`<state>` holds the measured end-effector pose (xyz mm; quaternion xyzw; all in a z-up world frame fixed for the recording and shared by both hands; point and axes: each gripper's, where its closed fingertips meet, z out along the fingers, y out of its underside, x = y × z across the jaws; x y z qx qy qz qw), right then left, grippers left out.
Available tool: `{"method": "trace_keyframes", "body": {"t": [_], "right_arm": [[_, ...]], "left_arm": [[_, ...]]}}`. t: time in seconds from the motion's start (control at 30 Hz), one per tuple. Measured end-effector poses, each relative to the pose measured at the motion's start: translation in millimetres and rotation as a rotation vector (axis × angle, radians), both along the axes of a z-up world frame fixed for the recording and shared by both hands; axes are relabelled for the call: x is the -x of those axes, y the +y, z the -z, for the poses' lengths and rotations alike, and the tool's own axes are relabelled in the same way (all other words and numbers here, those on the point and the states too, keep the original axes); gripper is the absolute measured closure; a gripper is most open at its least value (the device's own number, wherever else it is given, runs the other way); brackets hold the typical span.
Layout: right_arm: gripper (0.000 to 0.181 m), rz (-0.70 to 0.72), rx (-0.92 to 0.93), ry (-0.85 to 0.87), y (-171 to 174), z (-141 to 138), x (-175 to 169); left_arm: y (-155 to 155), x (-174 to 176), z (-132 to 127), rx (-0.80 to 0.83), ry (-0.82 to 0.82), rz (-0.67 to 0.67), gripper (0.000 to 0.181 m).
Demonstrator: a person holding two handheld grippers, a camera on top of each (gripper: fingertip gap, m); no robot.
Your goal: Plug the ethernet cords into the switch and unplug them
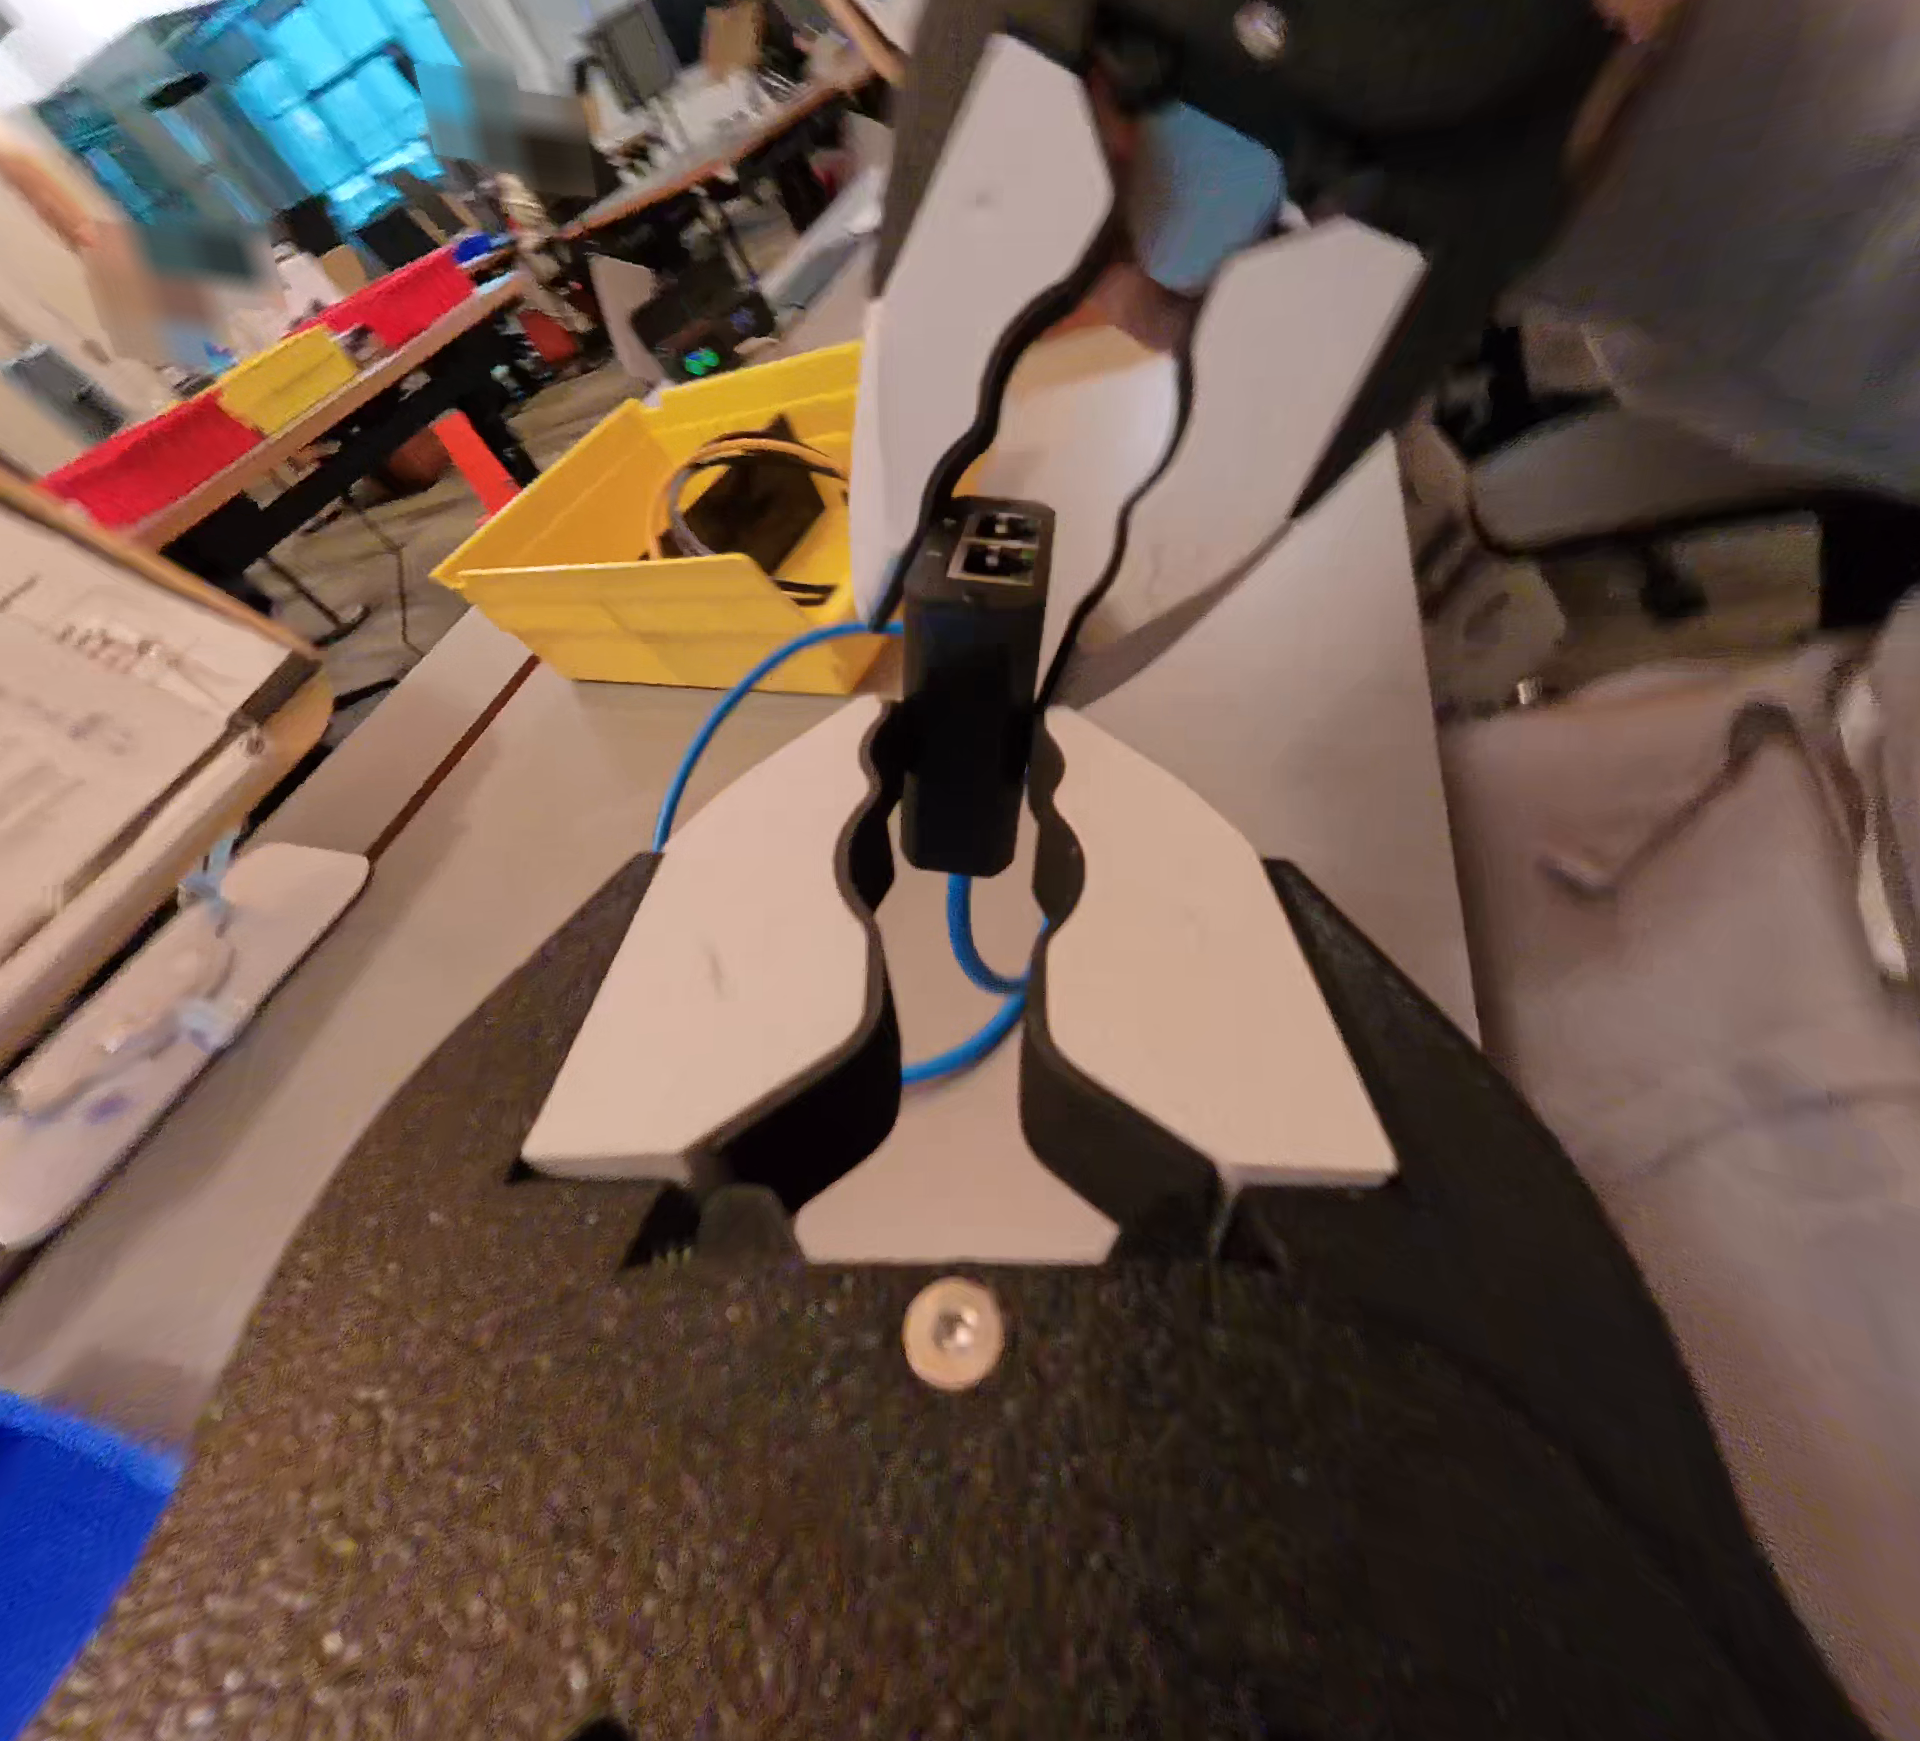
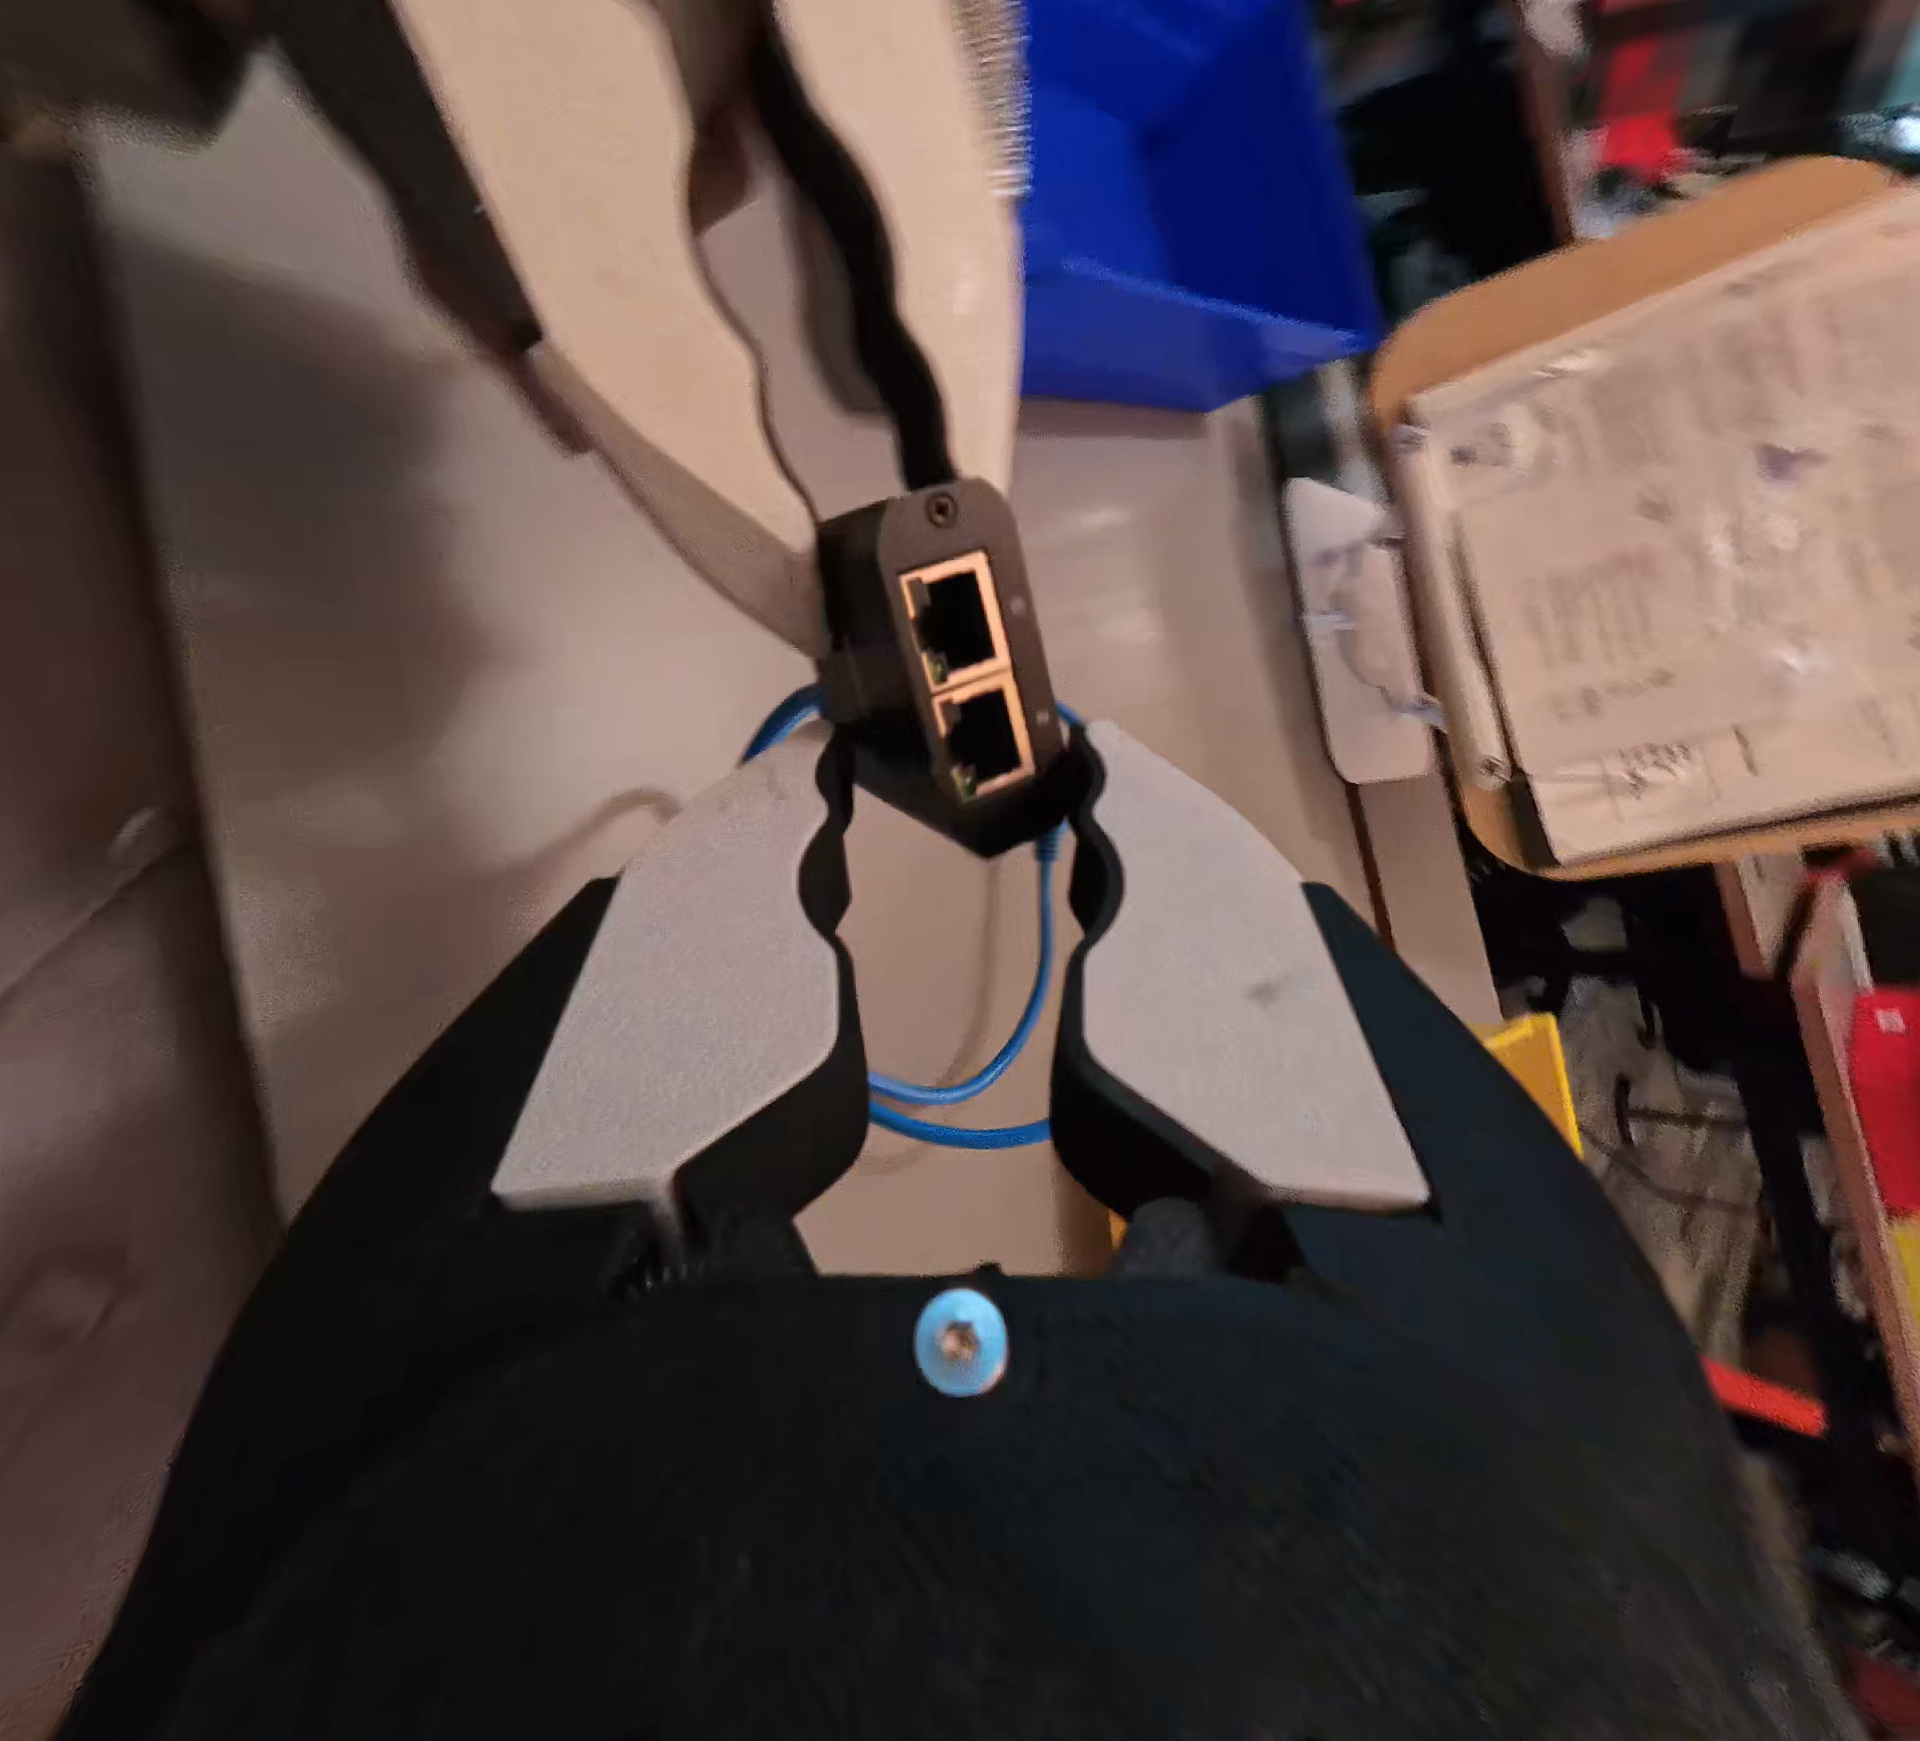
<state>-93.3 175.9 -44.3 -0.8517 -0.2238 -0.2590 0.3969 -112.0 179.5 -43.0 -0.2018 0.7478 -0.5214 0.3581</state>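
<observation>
A small black switch (image 1: 966,735) with two empty ports stacked on its end face is held above the grey table (image 1: 520,860). My left gripper (image 1: 964,761) is shut on the switch's body. My right gripper (image 2: 961,772) meets it from the opposite side, and its tips touch both sides of the port end (image 2: 961,673). It also shows in the left wrist view (image 1: 971,642). A blue ethernet cord (image 1: 727,704) loops on the table under both grippers, unplugged; it also shows between my right fingers (image 2: 966,1104).
A yellow bin (image 1: 623,590) holding coiled cables stands on the table behind the switch. A blue bin (image 2: 1164,185) stands at the other end. A wooden board with paper (image 2: 1662,496) stands beside the table. An office chair (image 1: 1662,496) stands off the table's edge.
</observation>
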Motion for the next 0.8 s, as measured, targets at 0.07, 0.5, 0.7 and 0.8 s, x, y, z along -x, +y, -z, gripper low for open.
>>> {"method": "trace_keyframes", "body": {"t": [0.07, 0.5, 0.7, 0.8], "right_arm": [[0.12, 0.086, -0.203, 0.088, 7.1, -10.1, -8.6], [0.095, 0.355, -0.6, 0.197, 29.0, 1.8, -40.7], [0.128, 0.25, -0.565, 0.152, 19.7, 2.8, -37.5], [0.139, 0.192, -0.443, 0.078, 10.2, 9.3, -41.6]], "left_arm": [[10.4, -10.7, -8.5, 0.183, 0.029, -0.064, 0.159], [16.7, -33.0, -28.3, 0.9, 0.109, -0.131, 0.159], [-1.2, -33.5, -22.7, 0.871, 0.123, -0.092, 0.16], [-7.4, -32.6, -14.7, 0.714, 0.119, -0.082, 0.159]]}}
